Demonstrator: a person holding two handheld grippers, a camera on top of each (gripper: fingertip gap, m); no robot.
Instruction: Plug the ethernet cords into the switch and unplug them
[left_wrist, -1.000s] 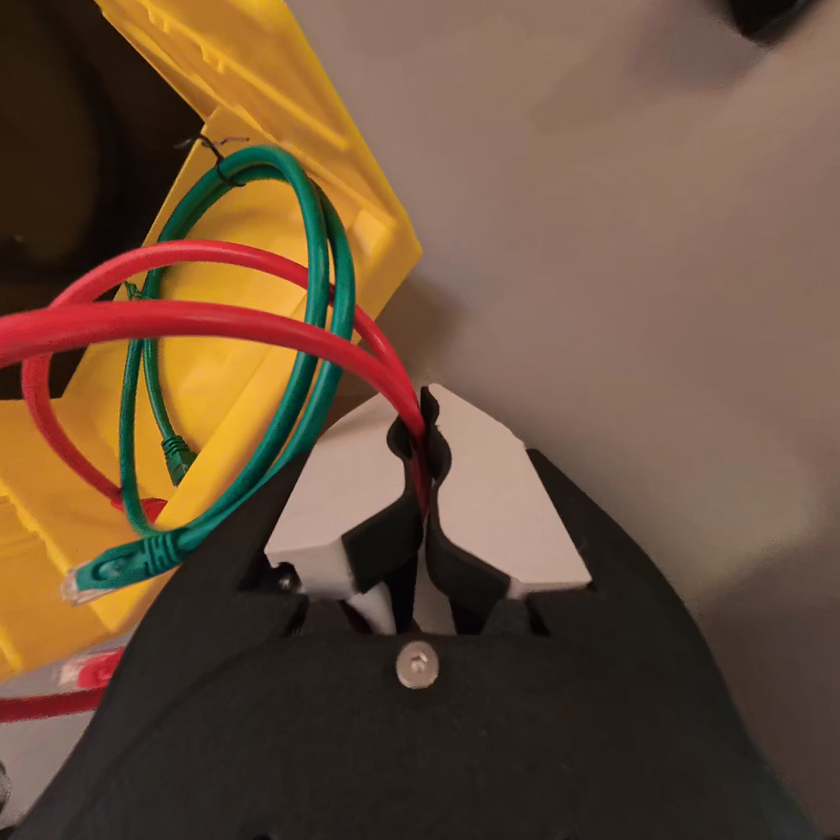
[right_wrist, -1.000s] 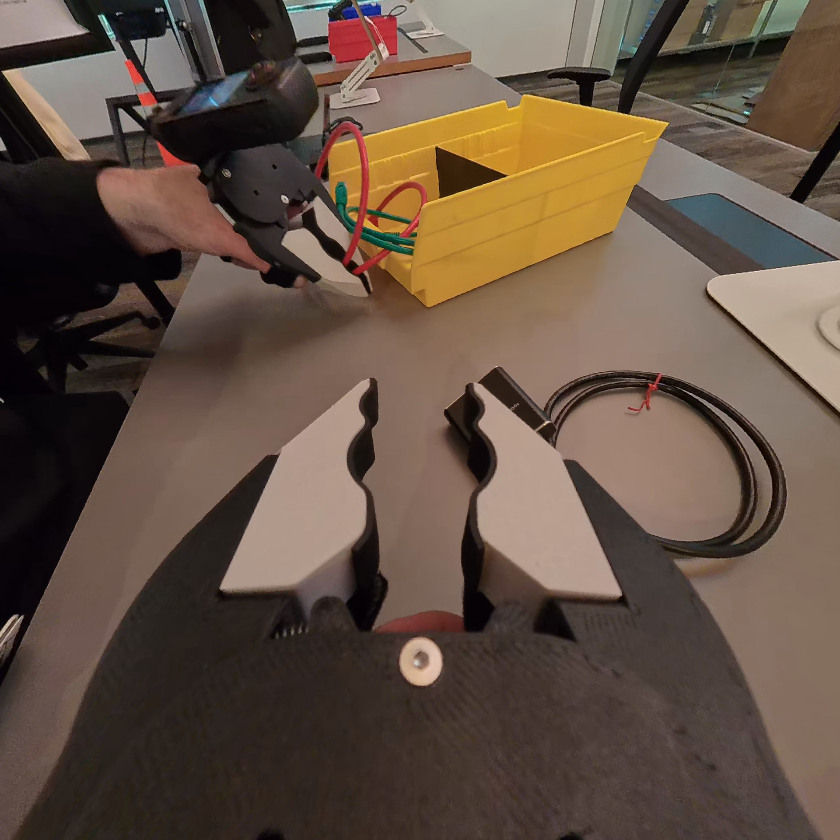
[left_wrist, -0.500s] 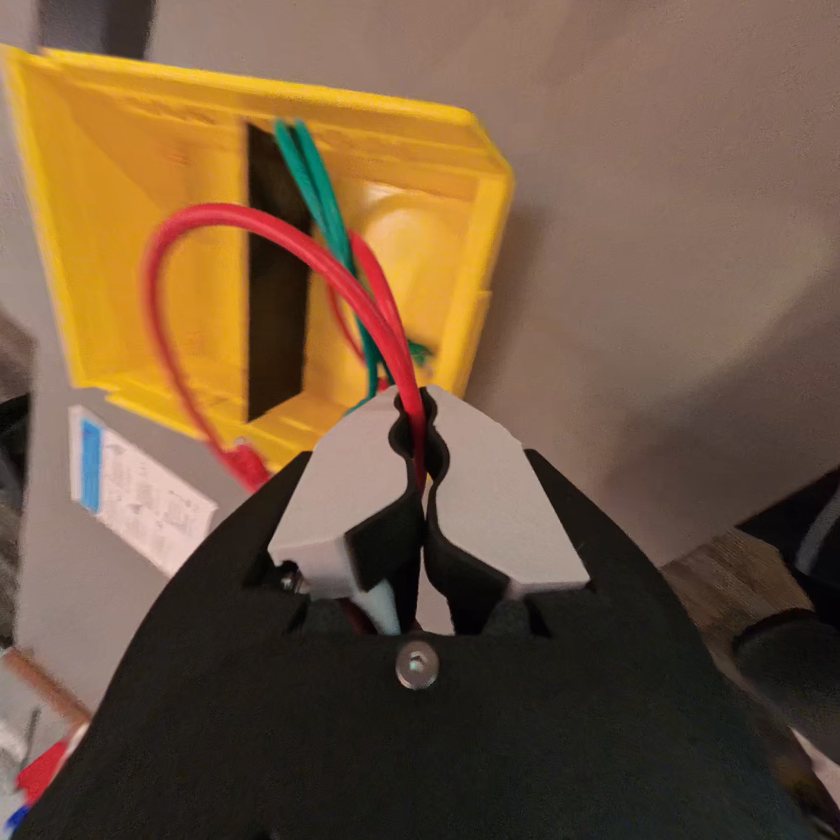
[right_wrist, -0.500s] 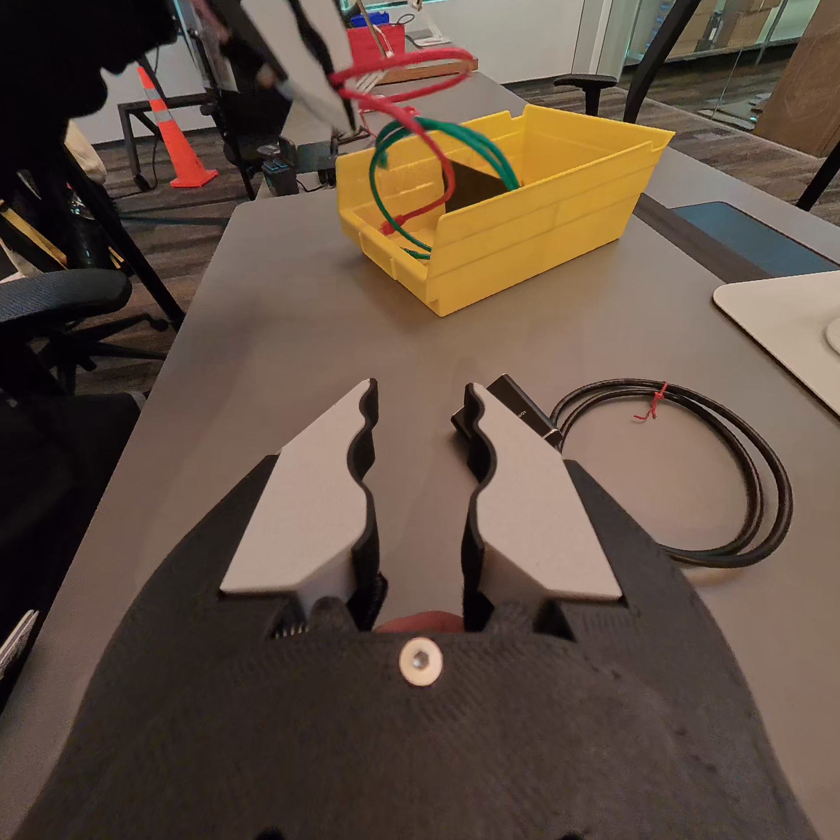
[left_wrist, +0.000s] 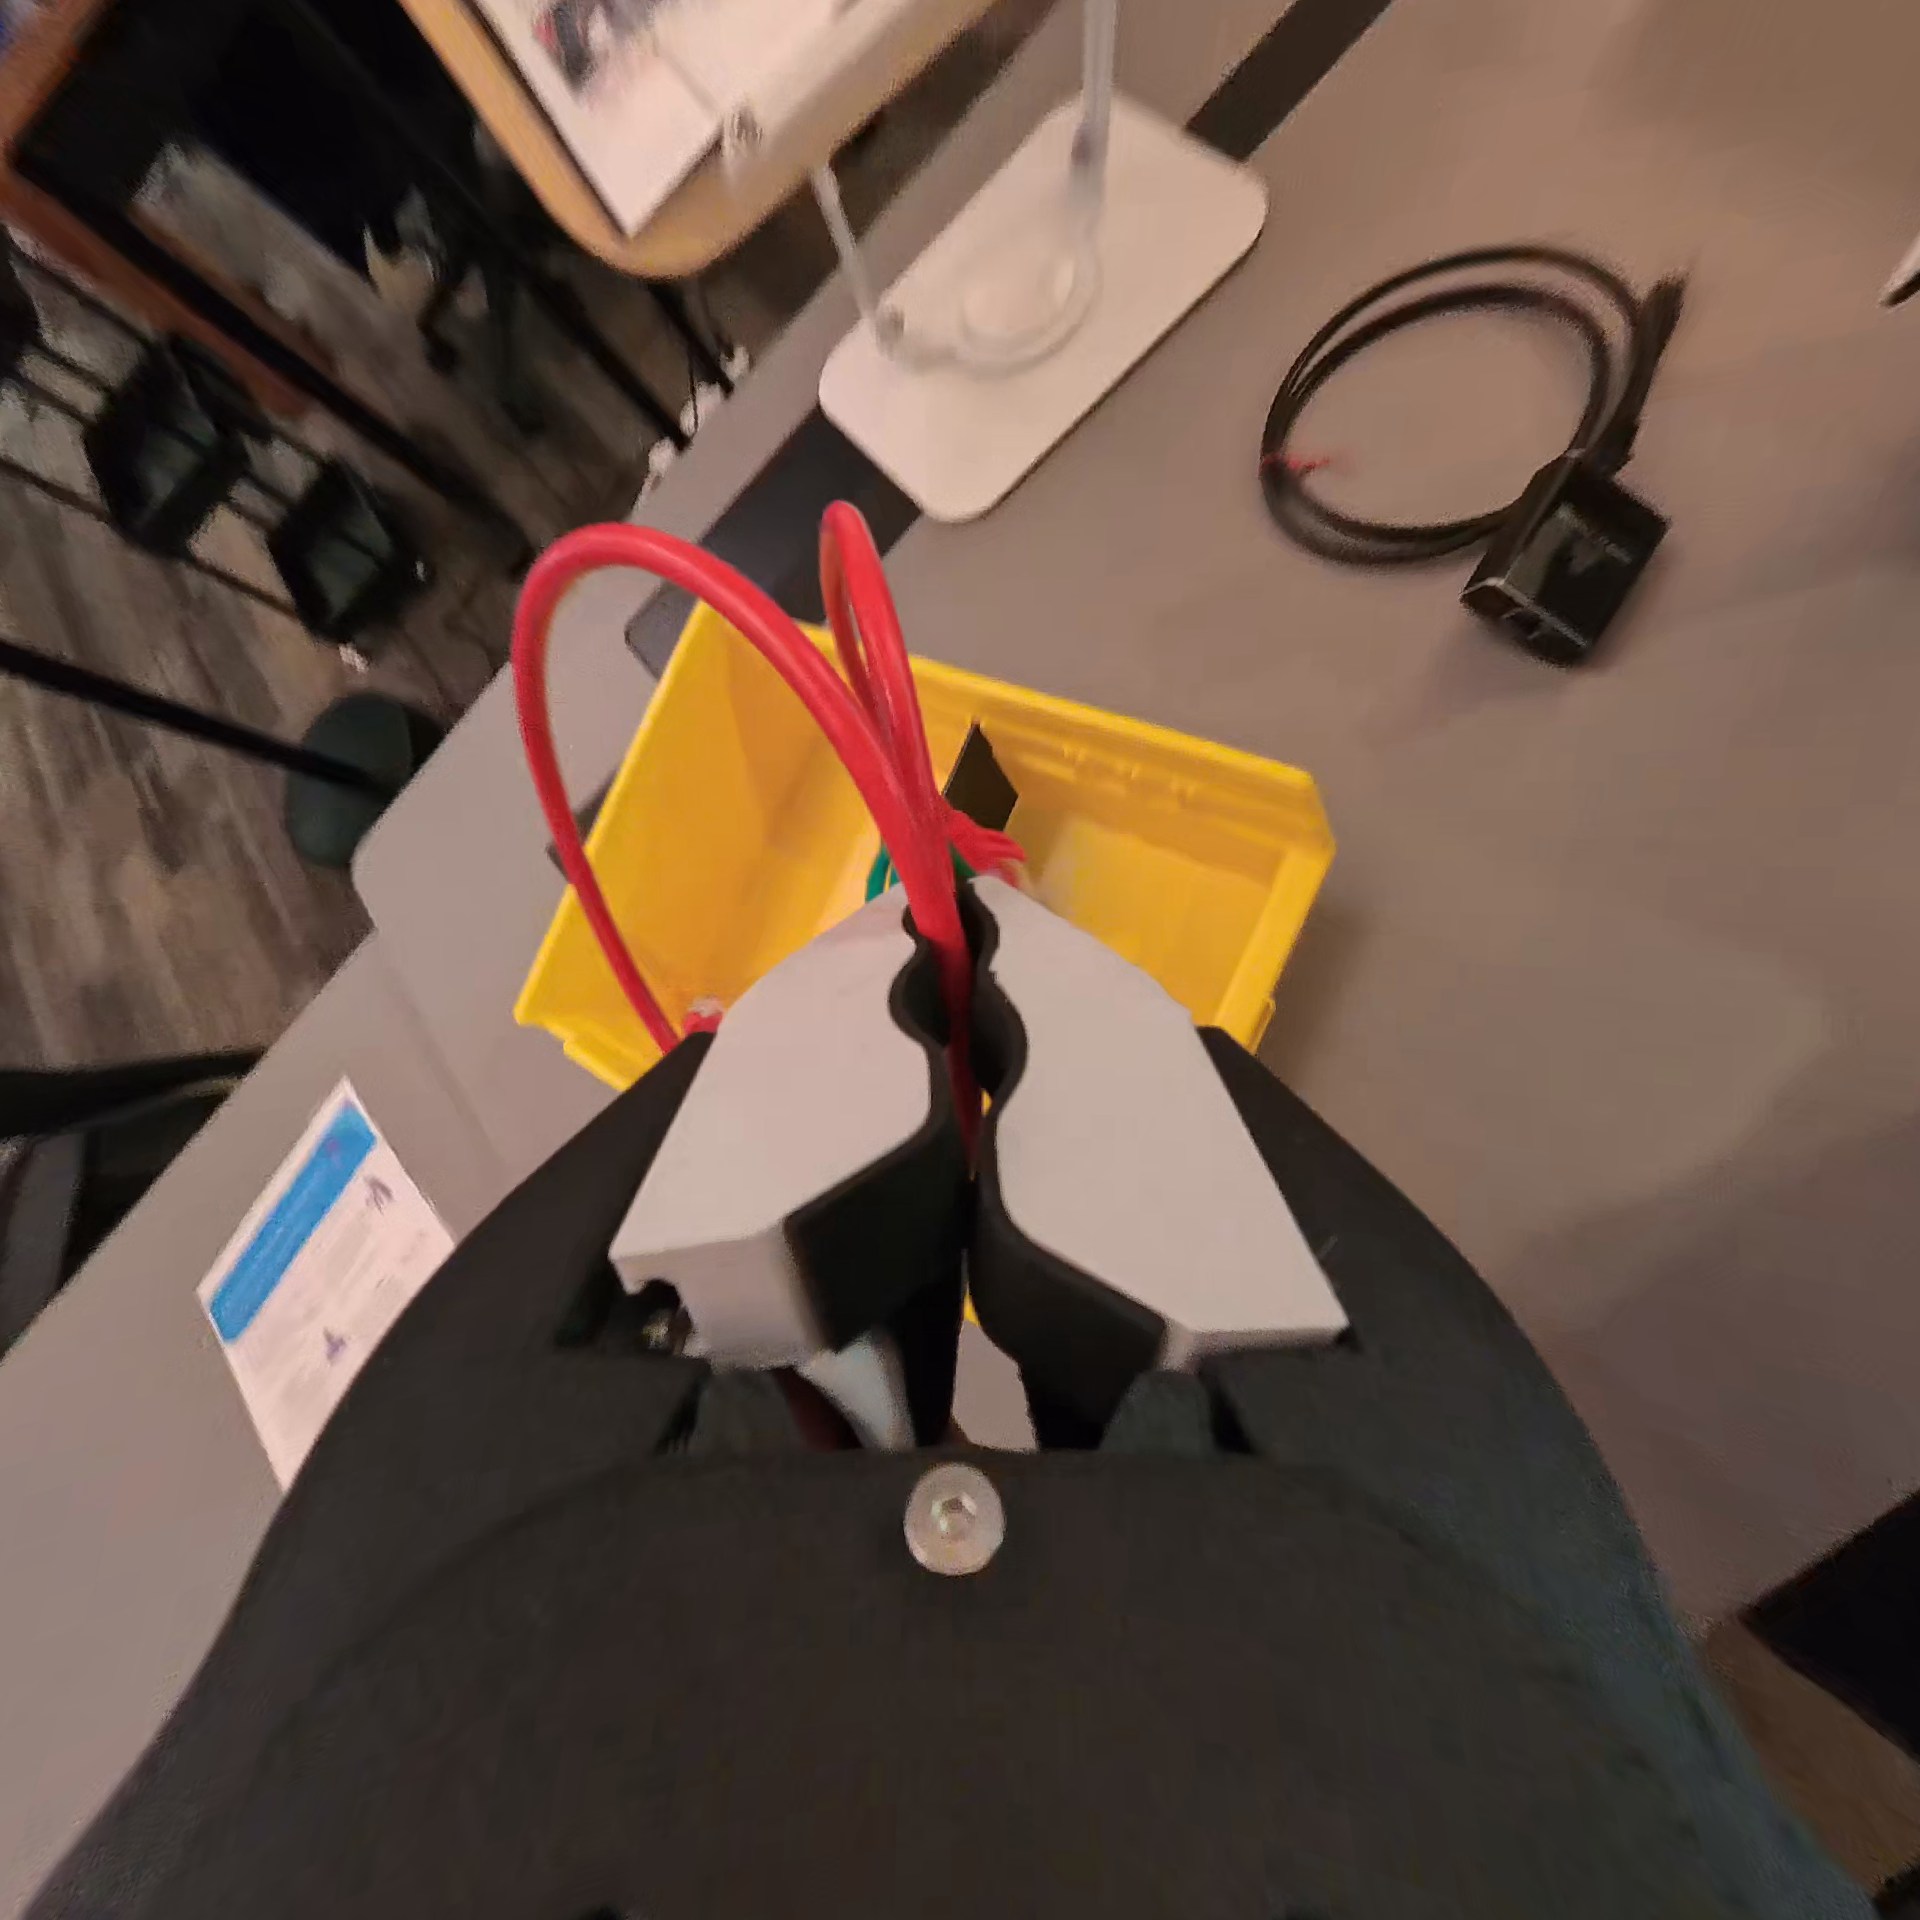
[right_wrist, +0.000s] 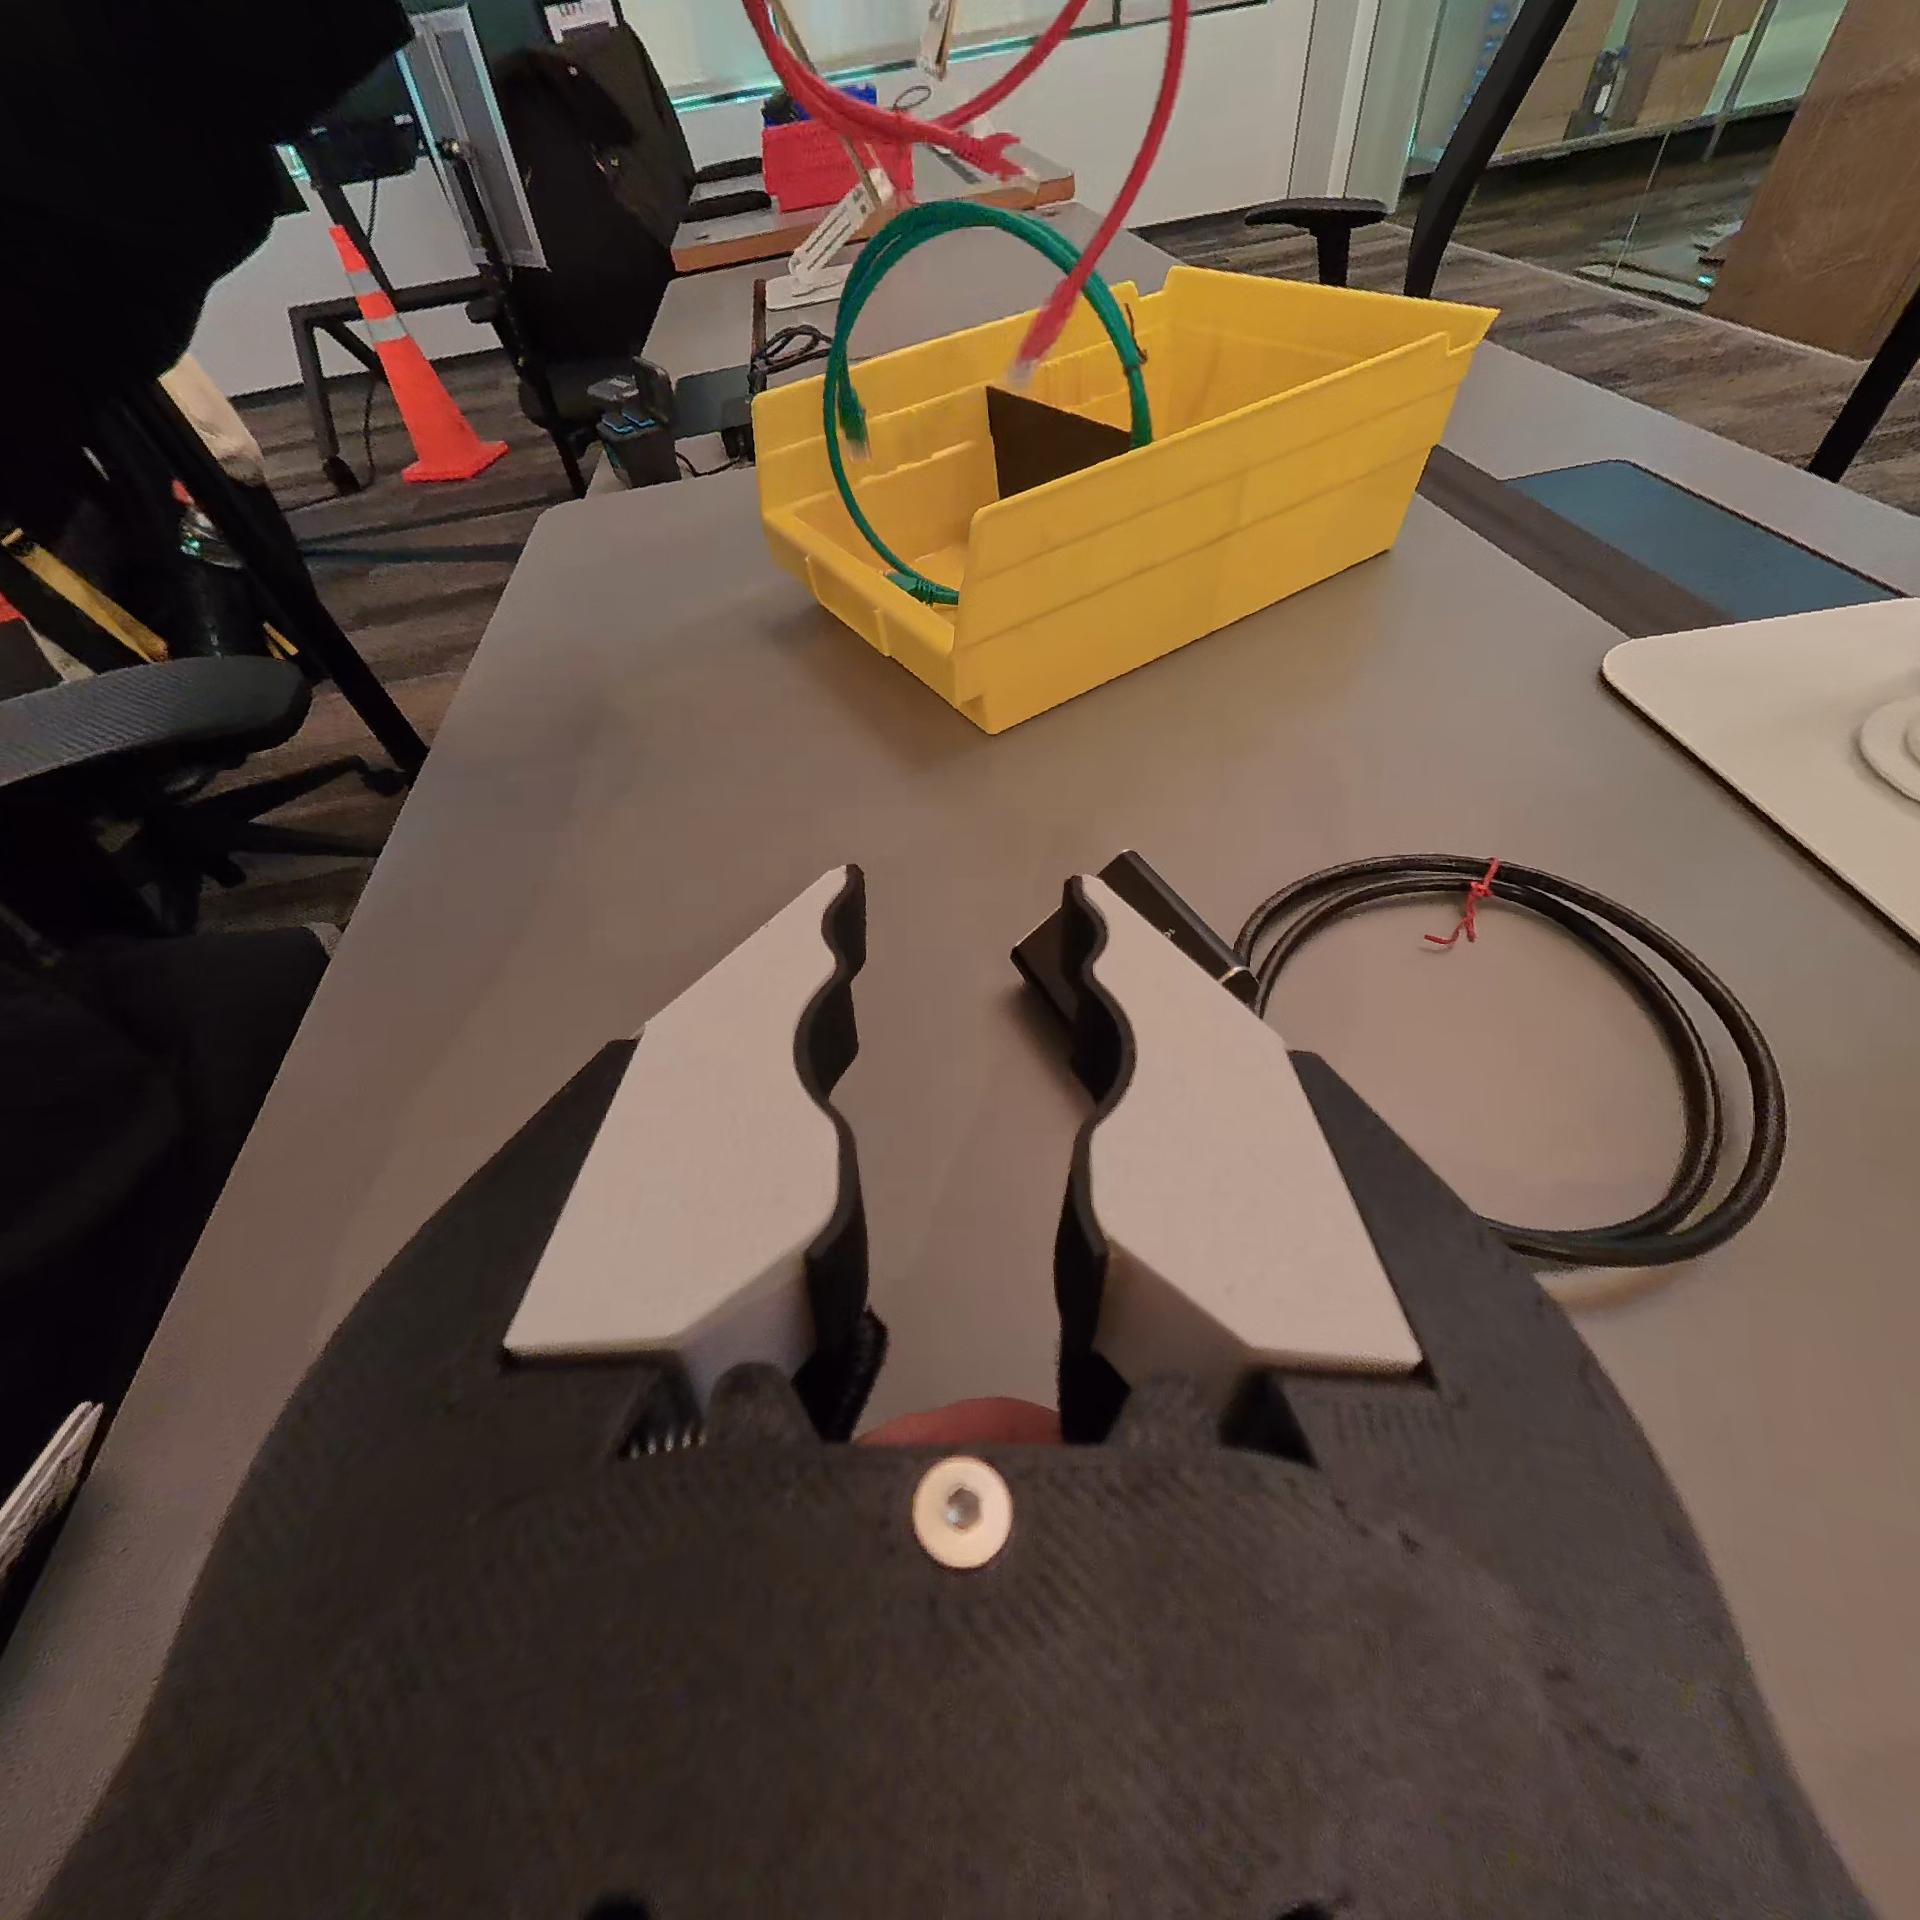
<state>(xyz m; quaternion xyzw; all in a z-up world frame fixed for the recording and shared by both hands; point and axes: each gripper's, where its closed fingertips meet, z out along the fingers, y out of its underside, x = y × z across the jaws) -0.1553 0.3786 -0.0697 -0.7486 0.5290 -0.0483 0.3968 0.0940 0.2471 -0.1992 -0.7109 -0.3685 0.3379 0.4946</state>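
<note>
Since a second ago we have lifted our left gripper (left_wrist: 951, 940), pinching the red cord (left_wrist: 883, 717), from beside the yellow bin (right_wrist: 1195, 561) to high above it, so its plugs clear the walls. A green cord (right_wrist: 862, 312) stays looped in the bin. Our right gripper (right_wrist: 961, 904) hovers spread beside what is probably the switch (right_wrist: 1049, 945), nearer us than the bin.

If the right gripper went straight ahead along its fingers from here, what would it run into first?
Probably bare table: the open right gripper points between its fingers at empty surface. The black switch sits just beside its right fingertip and might be clipped. Farther along stands the yellow bin. Depth is uncertain.
</note>
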